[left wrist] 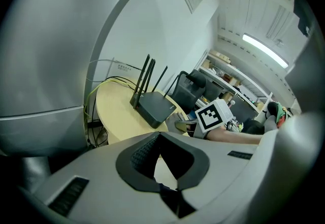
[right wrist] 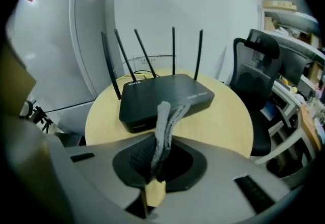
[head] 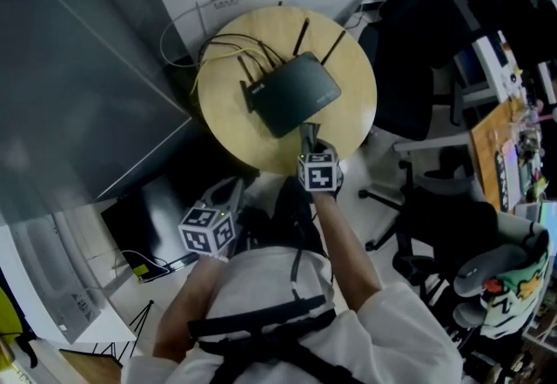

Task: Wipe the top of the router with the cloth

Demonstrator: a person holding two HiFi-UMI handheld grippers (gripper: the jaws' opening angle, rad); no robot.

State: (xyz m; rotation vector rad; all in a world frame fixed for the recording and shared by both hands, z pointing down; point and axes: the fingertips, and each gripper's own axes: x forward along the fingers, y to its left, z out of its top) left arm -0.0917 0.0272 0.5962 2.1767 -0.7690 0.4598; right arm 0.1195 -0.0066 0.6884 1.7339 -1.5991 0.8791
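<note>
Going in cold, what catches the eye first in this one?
A black router with upright antennas sits in the middle of a round wooden table, yellow cables trailing behind it. The right gripper pinches a grey cloth in its jaws at the router's near edge; the left gripper hangs back, open and empty.

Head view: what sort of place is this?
Probably an office: a router with antennas on a round wooden table, a black office chair beside it, and a cluttered desk nearby.
</note>
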